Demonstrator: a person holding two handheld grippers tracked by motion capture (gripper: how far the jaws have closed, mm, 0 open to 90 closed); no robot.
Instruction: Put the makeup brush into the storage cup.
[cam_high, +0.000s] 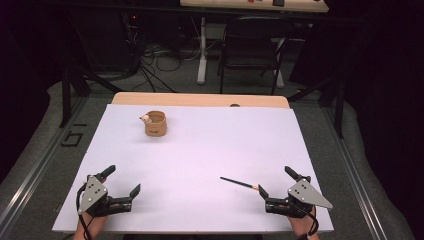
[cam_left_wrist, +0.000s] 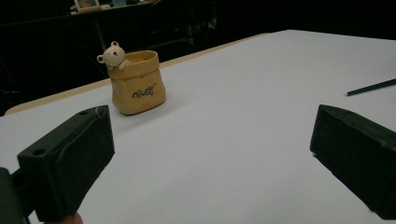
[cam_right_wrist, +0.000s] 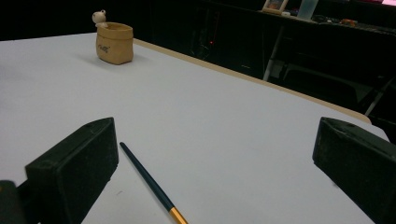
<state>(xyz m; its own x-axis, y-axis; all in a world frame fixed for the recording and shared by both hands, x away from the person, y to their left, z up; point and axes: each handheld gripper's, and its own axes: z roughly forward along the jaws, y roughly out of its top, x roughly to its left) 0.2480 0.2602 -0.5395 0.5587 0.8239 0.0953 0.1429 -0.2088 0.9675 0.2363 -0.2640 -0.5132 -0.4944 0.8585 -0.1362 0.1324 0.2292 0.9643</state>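
1. Paintbrush (cam_high: 238, 183) lying flat on white tabletop (cam_high: 200, 150) at approx 5 o'clock, ferrule end just beside right gripper (cam_high: 276, 186); jaws spread wide, nothing held.
2. Bear-trimmed pen pot (cam_high: 155, 123) upright at approx 11 o'clock, well apart from brush.
3. Left gripper (cam_high: 121, 181) at 7 o'clock, also wide open, empty.
4. Likely step: pick up brush w/ right gripper. Straddle handle crosswise near ferrule, drop low, close squarely to avoid rolling.
5. Steady pot w/ left if needed.
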